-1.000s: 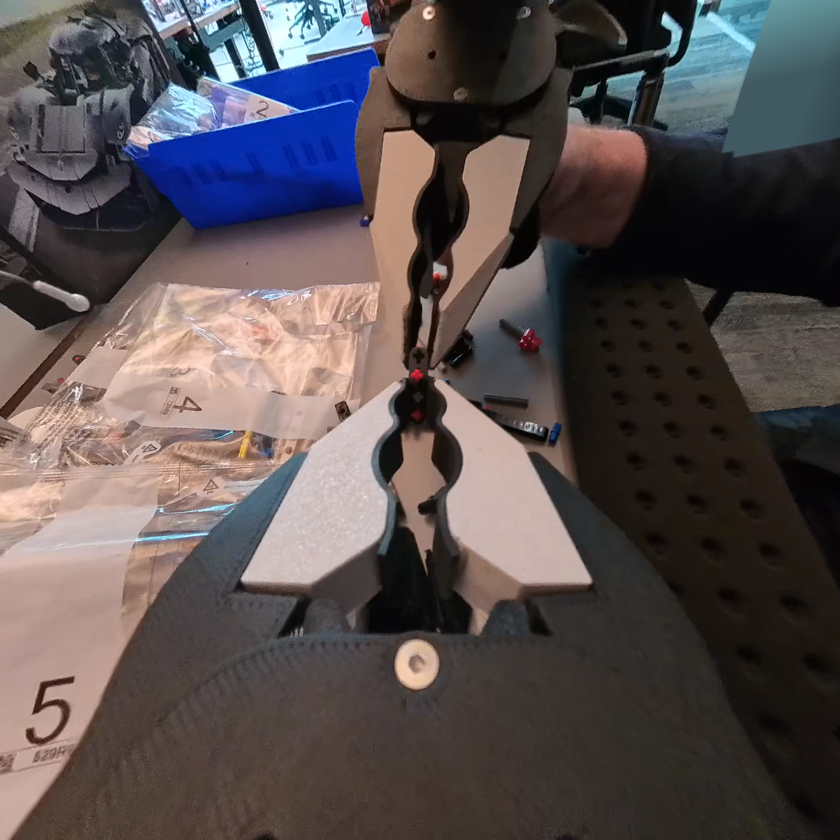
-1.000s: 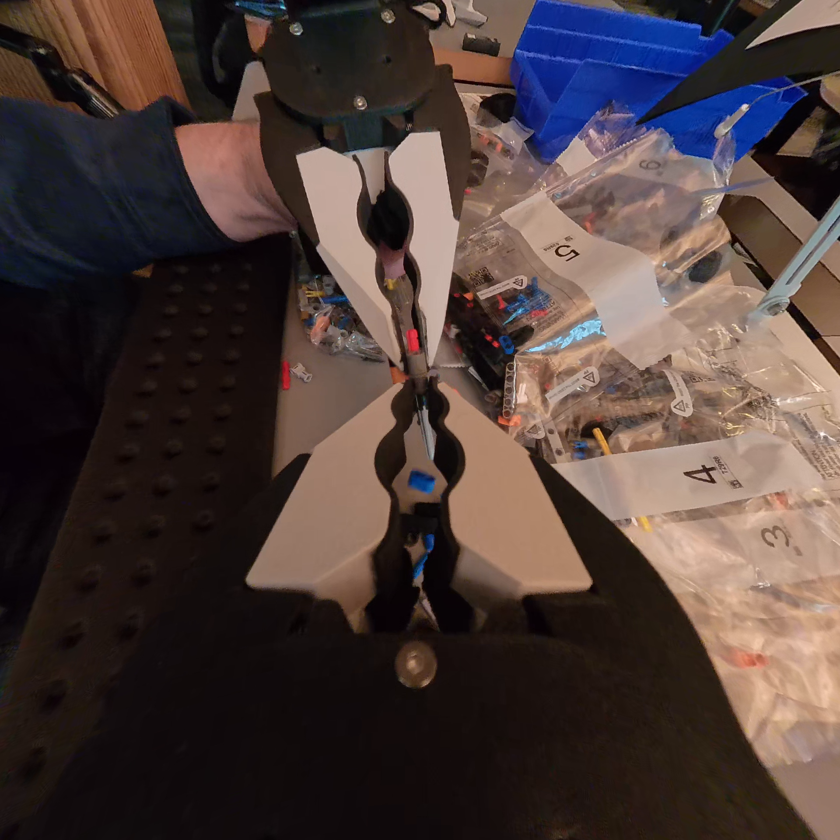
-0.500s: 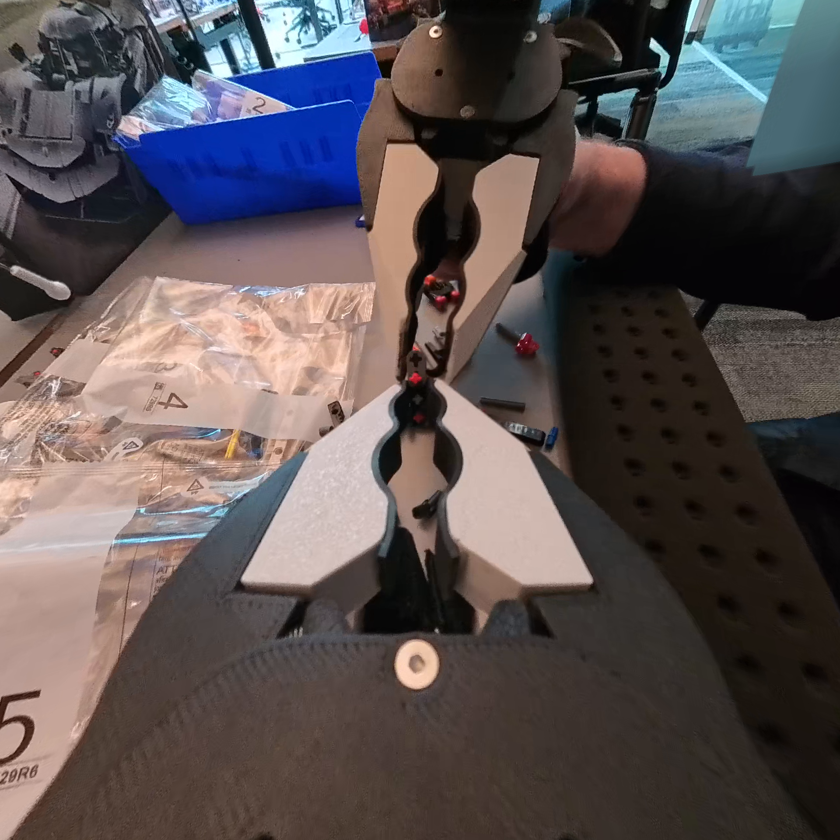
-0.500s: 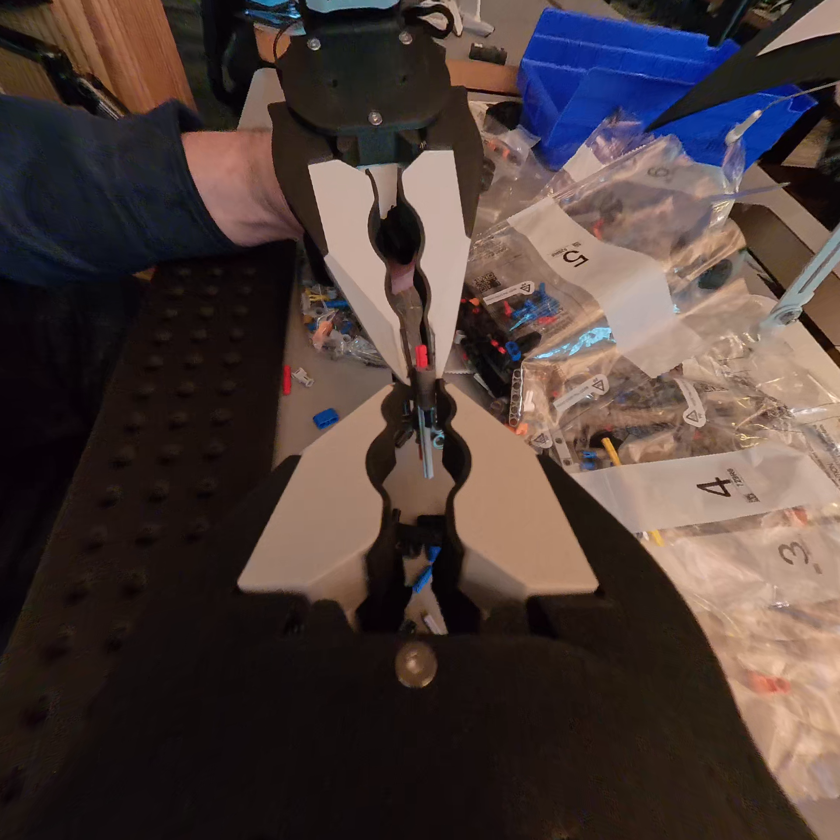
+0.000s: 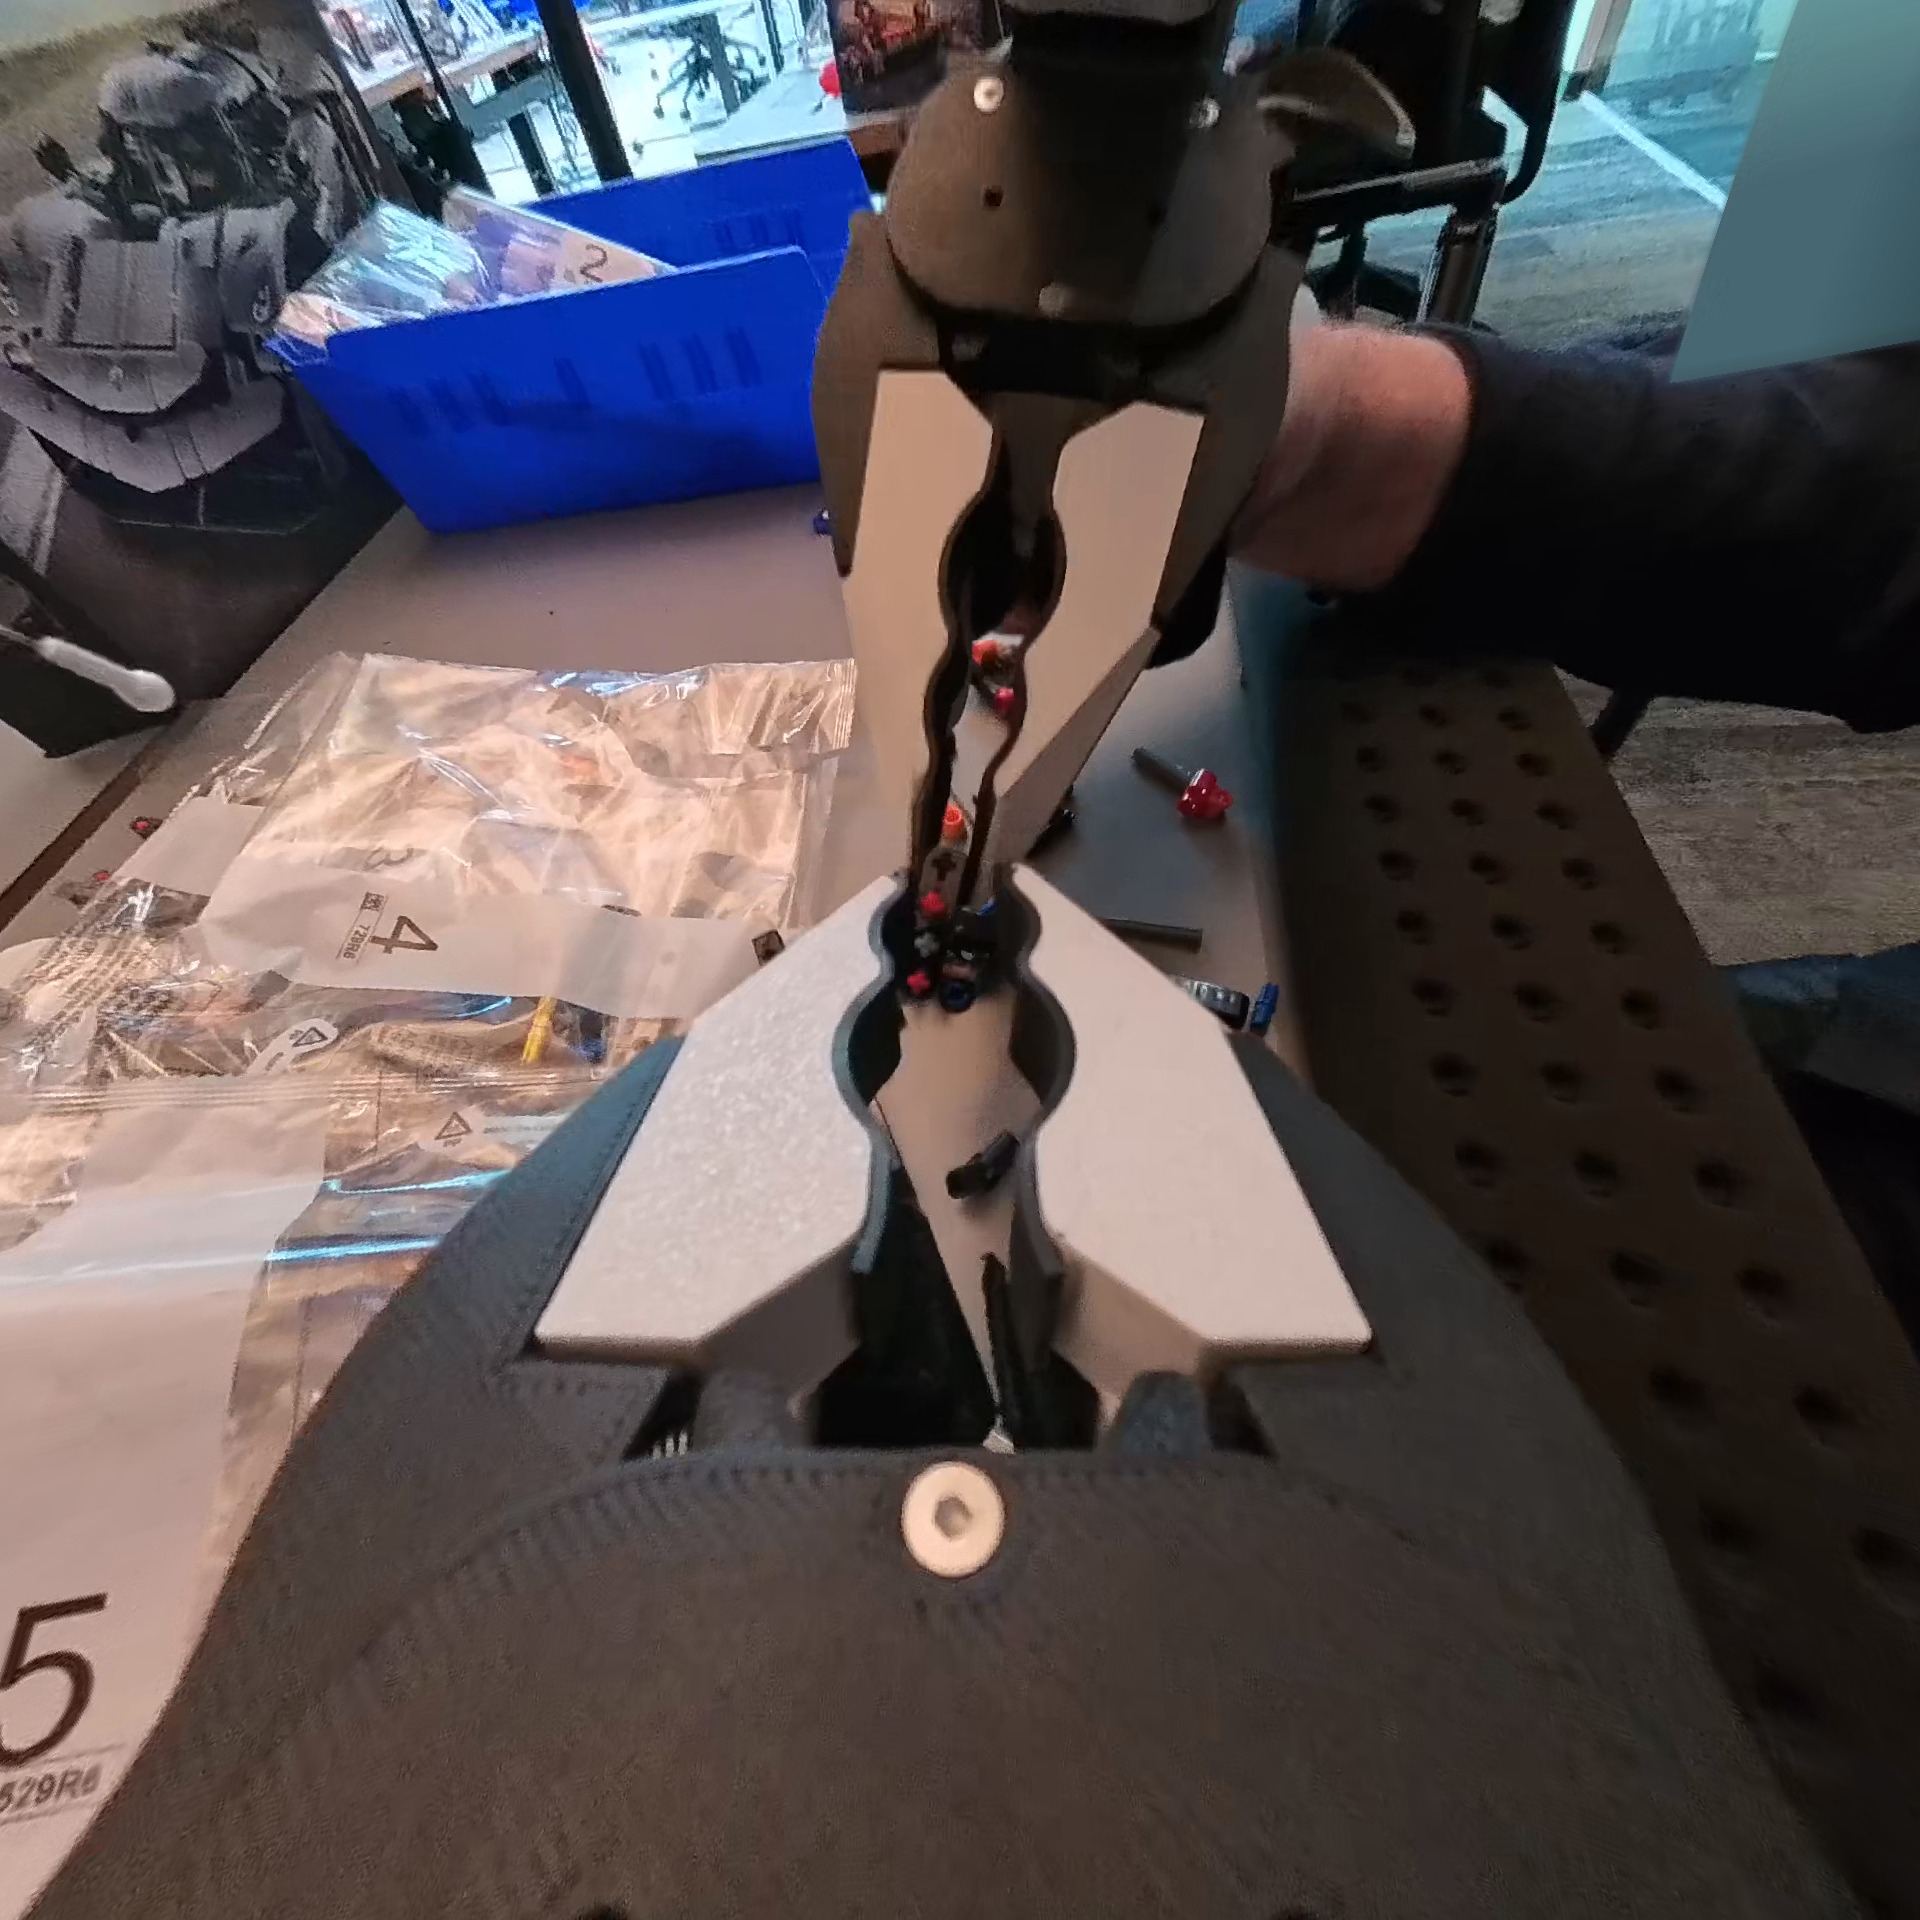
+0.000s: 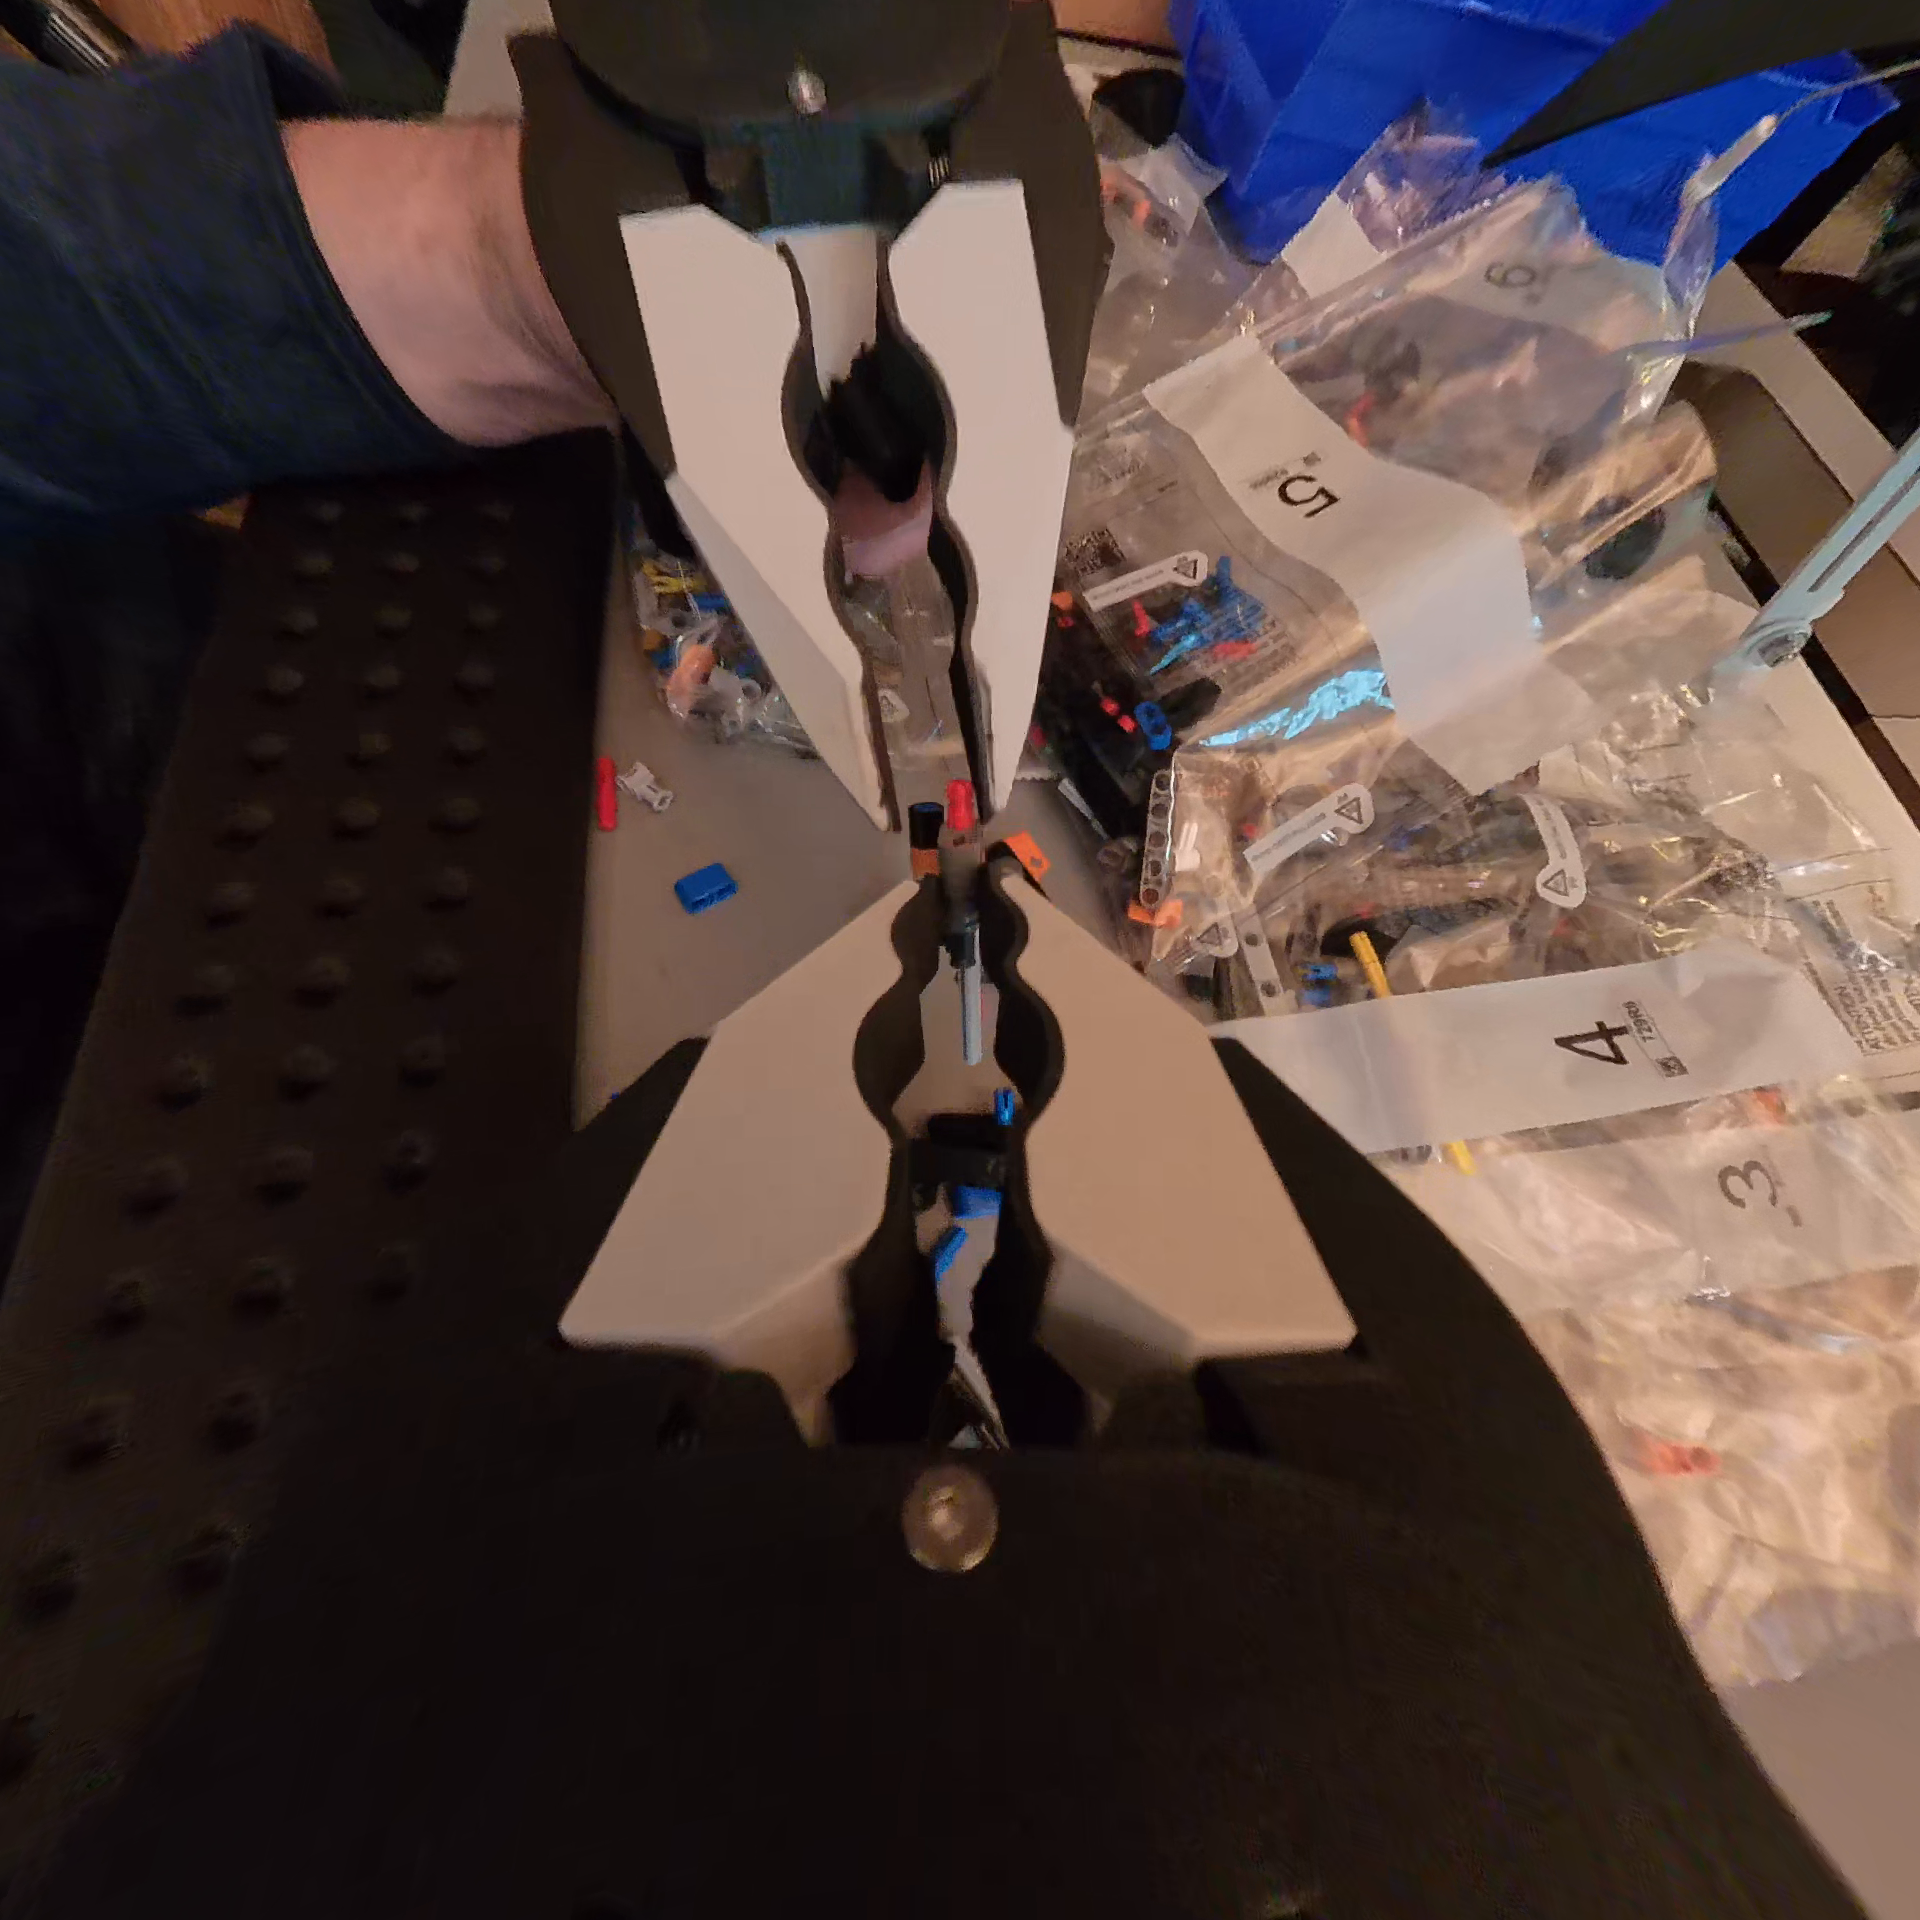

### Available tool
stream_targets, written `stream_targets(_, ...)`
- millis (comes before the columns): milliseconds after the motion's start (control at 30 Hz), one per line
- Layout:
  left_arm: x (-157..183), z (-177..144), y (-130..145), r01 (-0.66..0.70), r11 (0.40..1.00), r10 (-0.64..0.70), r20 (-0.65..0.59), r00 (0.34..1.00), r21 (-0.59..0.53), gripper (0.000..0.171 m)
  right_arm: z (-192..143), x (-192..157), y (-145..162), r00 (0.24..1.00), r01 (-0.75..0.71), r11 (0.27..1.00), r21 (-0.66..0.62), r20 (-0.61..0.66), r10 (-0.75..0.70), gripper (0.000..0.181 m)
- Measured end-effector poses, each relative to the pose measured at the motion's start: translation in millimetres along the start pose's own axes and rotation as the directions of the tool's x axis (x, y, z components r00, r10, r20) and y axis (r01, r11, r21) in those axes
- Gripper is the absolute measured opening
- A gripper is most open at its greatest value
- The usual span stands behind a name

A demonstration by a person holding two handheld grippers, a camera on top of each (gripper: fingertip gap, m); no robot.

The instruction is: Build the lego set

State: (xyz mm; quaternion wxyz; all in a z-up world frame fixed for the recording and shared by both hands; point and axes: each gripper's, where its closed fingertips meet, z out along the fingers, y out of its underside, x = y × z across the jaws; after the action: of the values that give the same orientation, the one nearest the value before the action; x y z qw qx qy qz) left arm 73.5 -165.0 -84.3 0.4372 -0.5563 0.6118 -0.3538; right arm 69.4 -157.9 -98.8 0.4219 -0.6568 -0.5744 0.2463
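Black print, not repeated here, marks white strips on clear bags (image 5: 488, 790): mid-table strip (image 5: 395, 935), near-left strip (image 5: 62, 1704), and one bag in the far blue bin (image 5: 582, 265).

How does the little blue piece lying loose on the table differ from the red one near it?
The blue lego piece is a short, flat block with two holes; the red pin is a thin stick. The blue lego piece lies crosswise, the red pin almost upright in the picture. Both lie loose on the grey table beside the black mat.
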Motion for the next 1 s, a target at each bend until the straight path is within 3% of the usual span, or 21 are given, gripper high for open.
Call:
stream_targets(467, 0, 4, 11, -0.049, 0.995, 0.051, 0.025, 0.998, -0.084, 0.007, 4, -4, 3, 1.000, 0.017, 0.999, -0.029, 0.009, -0.017, 0.005)
stream_targets(1000, 5, -5, -7, 0.036, 0.998, -0.033, -0.050, 0.998, 0.043, 0.006, -11, -9, -11, 0.997, -0.026, 0.997, 0.075, 0.069, 0.021, 0.004)
